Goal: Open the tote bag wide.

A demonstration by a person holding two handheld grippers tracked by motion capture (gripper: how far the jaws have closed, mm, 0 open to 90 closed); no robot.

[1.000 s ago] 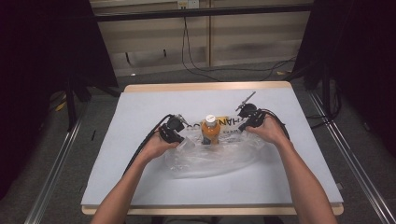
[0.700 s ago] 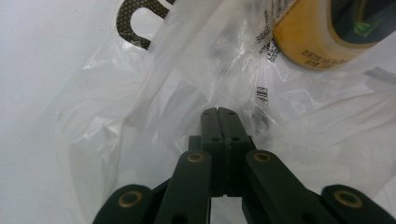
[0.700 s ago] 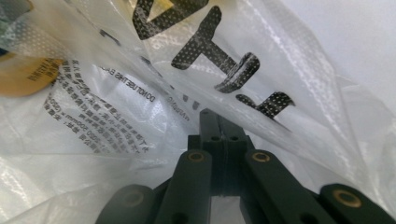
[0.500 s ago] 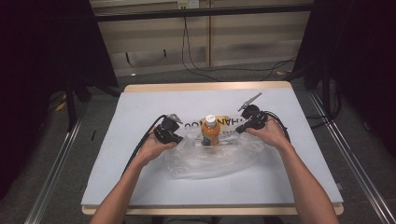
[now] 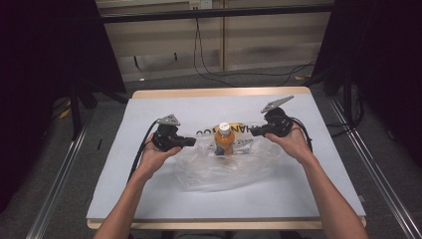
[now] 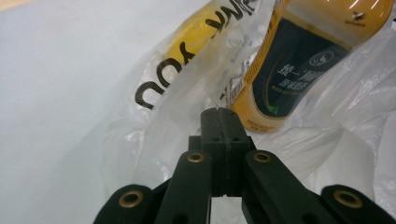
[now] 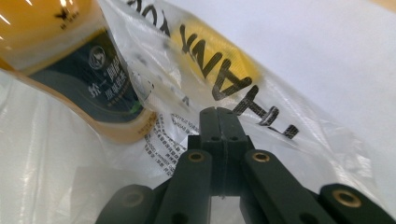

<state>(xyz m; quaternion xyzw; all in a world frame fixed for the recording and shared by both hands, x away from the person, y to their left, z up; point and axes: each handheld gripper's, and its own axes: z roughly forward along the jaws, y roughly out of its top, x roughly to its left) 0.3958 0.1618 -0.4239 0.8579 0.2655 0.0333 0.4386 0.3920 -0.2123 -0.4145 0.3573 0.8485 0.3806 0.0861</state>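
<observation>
Dark curtains and a pale slatted wall with trailing cables stand behind the desk [image 5: 149, 164], whose top is covered in a white sheet with a wooden edge showing at the far side. Near its middle lies a clear plastic bag [image 5: 224, 167] with black lettering and a yellow patch printed on it, spread flat toward the person. An orange bottle [image 5: 224, 141] with a white cap and a dark label stands upright within the bag's far end.

At the bag's left, the left gripper [image 5: 190, 142] is held in the person's left hand [image 5: 157, 157]; at the bag's right, the right gripper [image 5: 253, 132] sits in the right hand [image 5: 293, 144] — both point inward at the bottle, one on each side of it.

From the left gripper view, the jaws are clenched together, their tips lying against the crinkled film of the bag just below the bottle's base; whether a fold is pinched between them I cannot tell. From the right gripper view, the jaws are likewise pressed fully together, tips at the film beside the printed lettering — again the grip on the plastic cannot be made out
</observation>
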